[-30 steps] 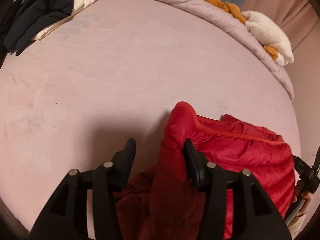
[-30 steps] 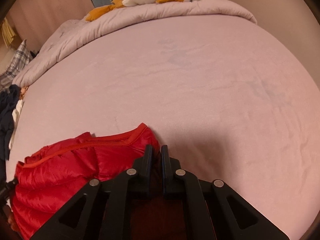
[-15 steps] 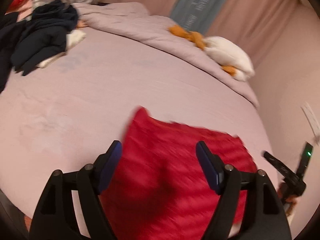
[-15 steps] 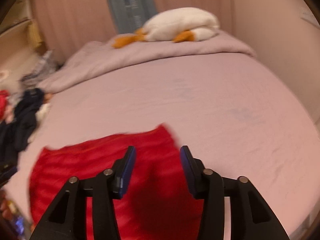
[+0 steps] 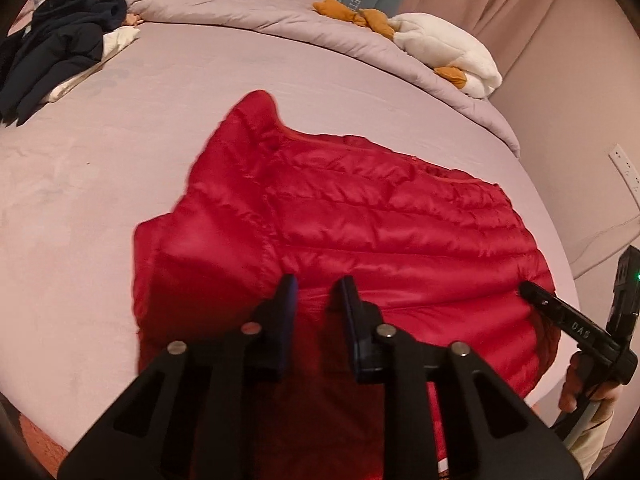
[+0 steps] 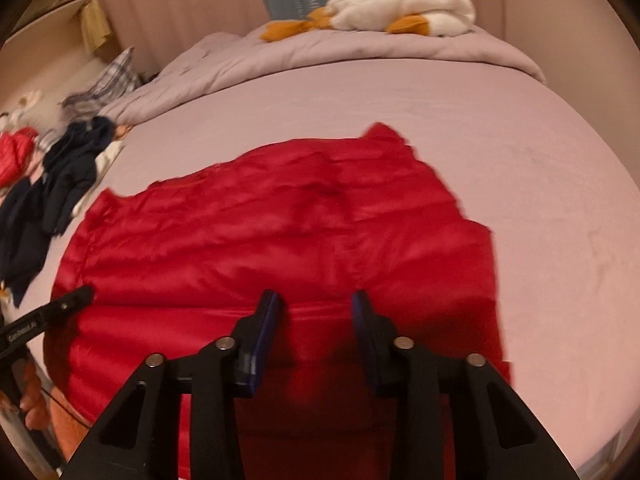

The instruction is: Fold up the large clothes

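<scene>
A red quilted puffer jacket (image 5: 360,216) lies spread flat on the pink bed; it also shows in the right wrist view (image 6: 280,232). My left gripper (image 5: 316,292) hovers over the jacket's near edge, fingers a little apart with nothing between them. My right gripper (image 6: 316,308) is open and empty above the near edge at the other end. The right gripper's tip shows in the left wrist view (image 5: 560,316); the left gripper's tip shows in the right wrist view (image 6: 60,304).
The pink bed (image 5: 100,184) has a rolled grey duvet (image 5: 240,12) along its far side with a white and orange plush (image 5: 440,48) on it. Dark clothes (image 5: 52,60) are piled at the far left. A wall (image 5: 580,100) stands to the right.
Both grippers let go of the jacket and lifted back. The jacket went from bunched up to spread flat on the bed. The left gripper's fingers have since narrowed.
</scene>
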